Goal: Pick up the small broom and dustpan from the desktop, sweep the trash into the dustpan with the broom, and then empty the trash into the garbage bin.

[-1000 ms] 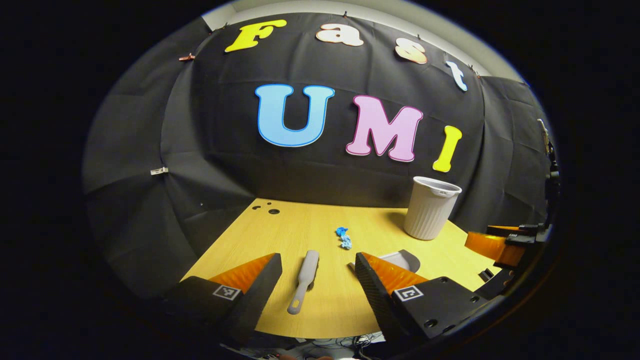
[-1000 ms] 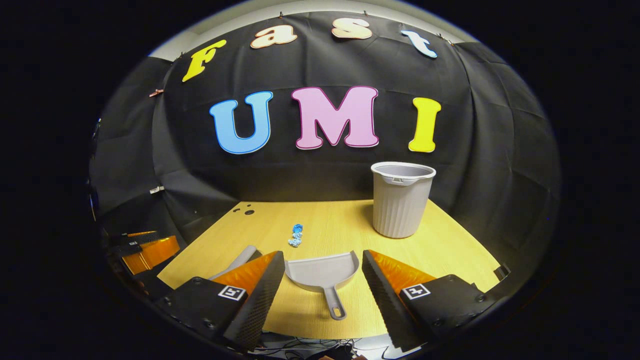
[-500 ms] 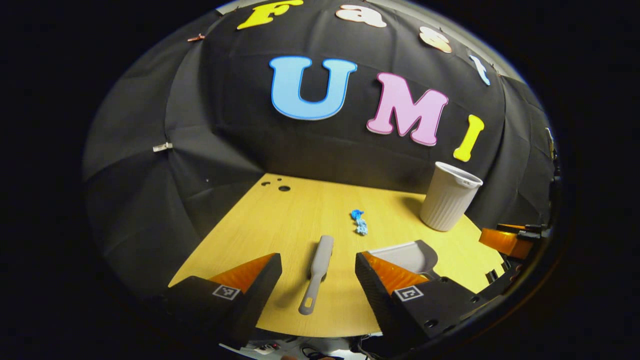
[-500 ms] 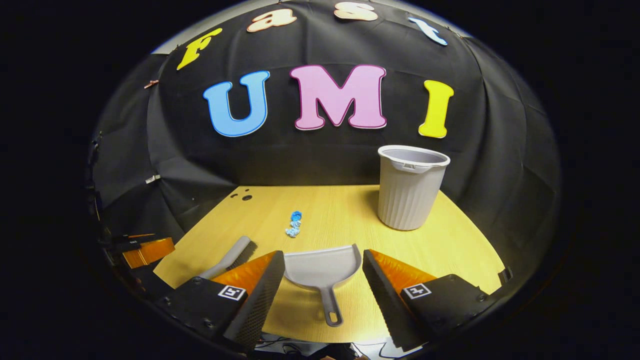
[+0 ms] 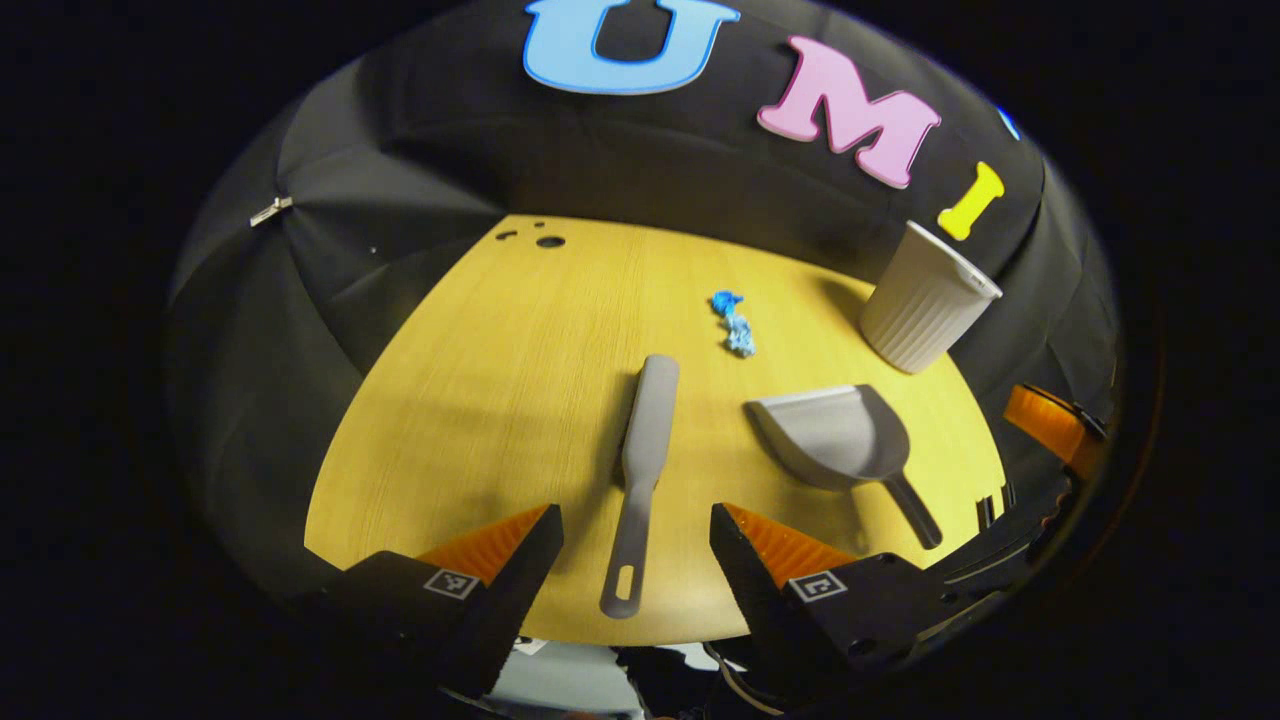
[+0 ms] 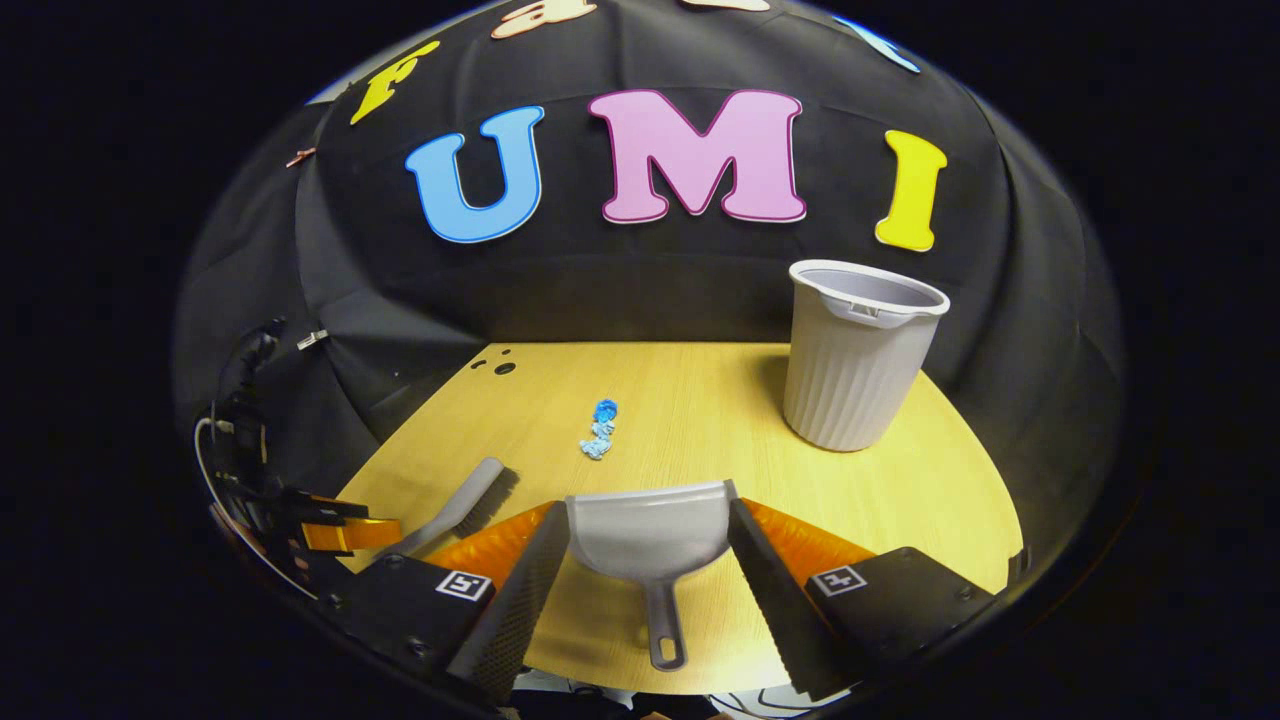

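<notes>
A small grey broom (image 5: pixel 640 470) lies flat on the wooden desktop (image 5: pixel 500 400), its handle end pointing at me between the spread fingers of my left gripper (image 5: pixel 636 525), which is open and above it. A grey dustpan (image 6: pixel 650 535) lies flat with its handle toward me, between the spread fingers of my open right gripper (image 6: pixel 650 515). A crumpled blue scrap of trash (image 6: pixel 600 428) rests mid-desk beyond both tools. The dustpan (image 5: pixel 840 440) and trash (image 5: pixel 735 322) also appear right of the broom in the left gripper view. The broom (image 6: pixel 465 505) lies left of the dustpan.
A grey ribbed garbage bin (image 6: pixel 855 360) stands upright at the back right of the desktop. Small round holes (image 5: pixel 548 241) sit at the desk's far left corner. The other gripper (image 6: pixel 330 530) and cables show at the left edge. Black cloth walls the desk.
Both grippers have tilted down and moved forward over the desk. The broom handle and dustpan handle now lie between their fingers. Nothing on the desk has moved.
</notes>
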Demonstrator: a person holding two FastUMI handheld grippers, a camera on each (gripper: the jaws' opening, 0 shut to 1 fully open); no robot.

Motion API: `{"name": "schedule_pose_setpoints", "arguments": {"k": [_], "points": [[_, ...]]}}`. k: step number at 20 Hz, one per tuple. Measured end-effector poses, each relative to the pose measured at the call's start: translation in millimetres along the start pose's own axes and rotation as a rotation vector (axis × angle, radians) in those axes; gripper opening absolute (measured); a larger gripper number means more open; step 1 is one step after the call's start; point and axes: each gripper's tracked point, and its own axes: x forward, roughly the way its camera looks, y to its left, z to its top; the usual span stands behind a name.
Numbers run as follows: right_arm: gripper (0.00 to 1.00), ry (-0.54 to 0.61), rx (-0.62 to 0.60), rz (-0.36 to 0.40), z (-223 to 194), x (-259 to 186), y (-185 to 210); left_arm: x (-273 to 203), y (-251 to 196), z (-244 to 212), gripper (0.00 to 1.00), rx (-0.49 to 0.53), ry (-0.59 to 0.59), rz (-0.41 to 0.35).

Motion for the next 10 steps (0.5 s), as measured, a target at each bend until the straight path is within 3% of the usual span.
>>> {"name": "schedule_pose_setpoints", "arguments": {"k": [6,10], "points": [[0.99,0.081,0.053,0.042,-10.8,17.9,-3.7,41.9,11.0,-9.8,0.96,0.072,0.201,0.033],[0.99,0.139,0.079,0.038,-25.6,30.2,-9.5,67.8,-0.3,-14.9,0.95,0.084,0.307,-0.005]]}}
